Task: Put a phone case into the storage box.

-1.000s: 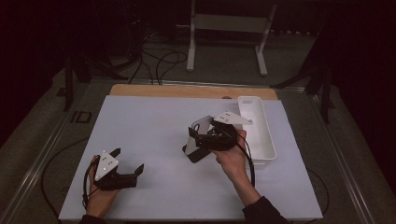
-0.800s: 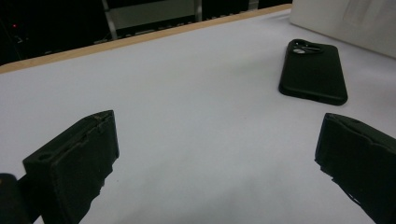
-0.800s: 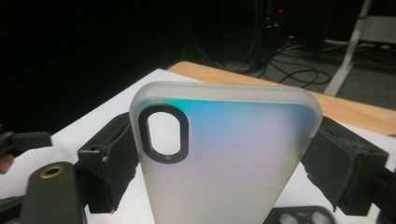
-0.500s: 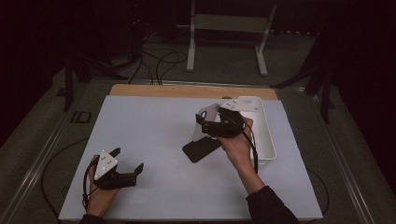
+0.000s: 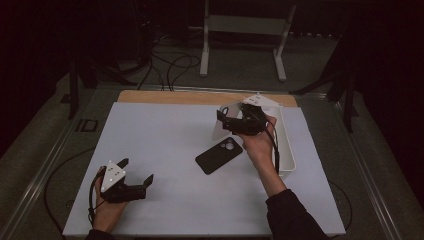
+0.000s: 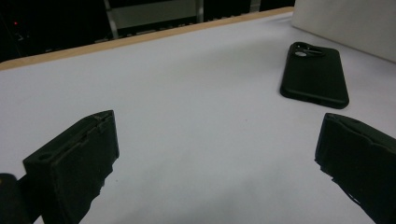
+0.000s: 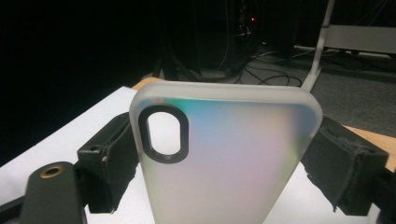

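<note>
The right gripper (image 5: 235,121) has lifted the frosted phone case (image 7: 224,154), pinching it between its jaws, leaving the black phone (image 5: 218,155) bare; the left gripper (image 5: 132,180) is resting with jaws spread.

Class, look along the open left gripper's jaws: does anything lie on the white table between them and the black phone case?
Nothing visible does. The left gripper stands open, and only bare white table lies between its jaws and the flat black phone case. The right gripper, up off the table, holds a frosted translucent case.
</note>
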Tool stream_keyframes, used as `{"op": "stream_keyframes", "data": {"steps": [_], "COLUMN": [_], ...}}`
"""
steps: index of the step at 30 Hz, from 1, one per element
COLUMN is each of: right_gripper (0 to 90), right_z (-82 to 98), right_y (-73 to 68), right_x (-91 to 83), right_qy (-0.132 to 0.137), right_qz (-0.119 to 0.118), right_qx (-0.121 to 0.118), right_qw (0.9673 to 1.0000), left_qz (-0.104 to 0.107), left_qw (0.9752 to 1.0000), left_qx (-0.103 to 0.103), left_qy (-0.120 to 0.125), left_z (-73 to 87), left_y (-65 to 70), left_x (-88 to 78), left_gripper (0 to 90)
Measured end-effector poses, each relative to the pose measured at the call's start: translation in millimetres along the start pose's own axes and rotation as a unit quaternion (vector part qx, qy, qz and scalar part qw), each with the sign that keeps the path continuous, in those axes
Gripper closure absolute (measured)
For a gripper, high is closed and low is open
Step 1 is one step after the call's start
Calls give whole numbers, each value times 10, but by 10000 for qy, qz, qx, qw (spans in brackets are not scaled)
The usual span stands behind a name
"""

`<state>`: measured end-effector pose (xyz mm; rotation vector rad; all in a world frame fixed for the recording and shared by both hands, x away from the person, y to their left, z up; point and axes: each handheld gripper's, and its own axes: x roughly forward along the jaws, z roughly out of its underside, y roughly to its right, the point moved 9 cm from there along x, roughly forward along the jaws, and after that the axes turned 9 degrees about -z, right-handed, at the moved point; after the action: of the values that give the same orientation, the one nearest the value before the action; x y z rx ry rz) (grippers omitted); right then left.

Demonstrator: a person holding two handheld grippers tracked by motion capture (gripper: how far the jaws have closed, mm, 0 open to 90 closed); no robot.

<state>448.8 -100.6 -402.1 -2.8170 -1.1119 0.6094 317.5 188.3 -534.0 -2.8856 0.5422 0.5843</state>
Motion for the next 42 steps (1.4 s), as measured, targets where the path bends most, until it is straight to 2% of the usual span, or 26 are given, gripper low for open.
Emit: {"op": "stream_keyframes", "data": {"steps": [14,23,35,42], "right_gripper": [166,166,166,166], "right_z": [-117,-200,-275,-289], "right_y": [267,489,784,982], "right_x": [6,-46,-153,-221], "right_qy": [45,149,183,144], "right_qz": [296,558,954,1225], "right_qx": [10,45,81,90], "right_qw": [9996,9983,9952,9923], "left_qz": [1,3,-4,2], "left_qw": [10000,10000,10000,10000], "left_qx": [-2,10,18,24], "left_qy": [30,24,13,6], "left_z": [-8,-6,-3,-2], "left_y": [6,9,11,15], "left_x": [-4,-1,2,4], "left_gripper": [0,0,0,0]}}
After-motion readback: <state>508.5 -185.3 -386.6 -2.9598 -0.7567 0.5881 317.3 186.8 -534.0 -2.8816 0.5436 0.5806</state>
